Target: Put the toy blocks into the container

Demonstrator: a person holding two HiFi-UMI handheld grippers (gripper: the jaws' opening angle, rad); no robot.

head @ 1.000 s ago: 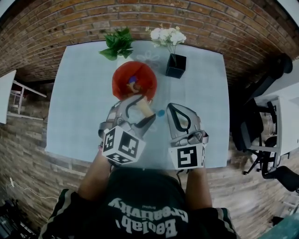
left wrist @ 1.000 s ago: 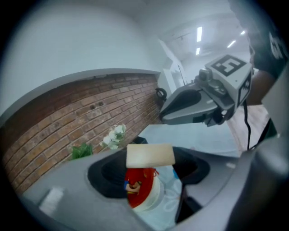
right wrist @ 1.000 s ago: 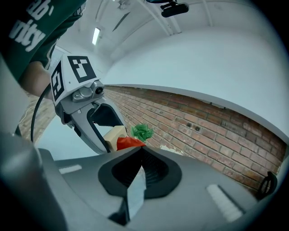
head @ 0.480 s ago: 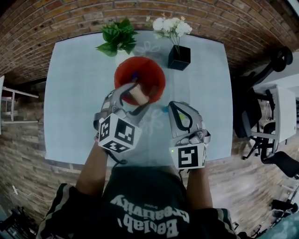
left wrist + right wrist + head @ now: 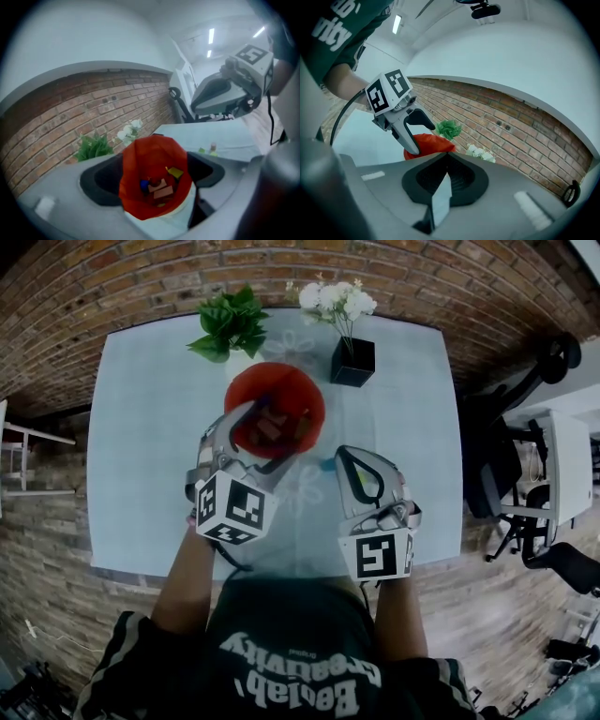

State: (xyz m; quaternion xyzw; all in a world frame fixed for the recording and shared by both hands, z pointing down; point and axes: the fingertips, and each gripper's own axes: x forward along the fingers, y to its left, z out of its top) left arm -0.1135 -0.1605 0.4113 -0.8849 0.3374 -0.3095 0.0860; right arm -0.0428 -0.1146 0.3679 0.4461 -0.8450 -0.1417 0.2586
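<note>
Over on the left, the potted plant (image 5: 225, 322) stands at the back edge of the table (image 5: 141, 446), out of the way of the work.

Next along, the left gripper (image 5: 265, 432) hangs over the near side of the red container (image 5: 246, 395), tipped downward so that whatever it lets go should fall inside. Its jaws have just been opening and now stand wide apart with nothing between them. Looking along them, I see straight down into the container's mouth. The toy blocks (image 5: 162, 188) lie heaped at the bottom: tan pieces, a yellow one and a blue one, all below the tongs and touching neither jaw. To my eye, this is the moment just after a drop.

To the right of the container, a small blue block (image 5: 324, 465) sits alone on the table, just beside the tip of the right gripper (image 5: 349, 457). That gripper's jaws are pressed together and hold nothing. It points low toward the container, waiting its turn, I would guess, with the loose piece close at hand.

Further right at the back, the black vase of white flowers (image 5: 352, 362) stands near the container's rim.
</note>
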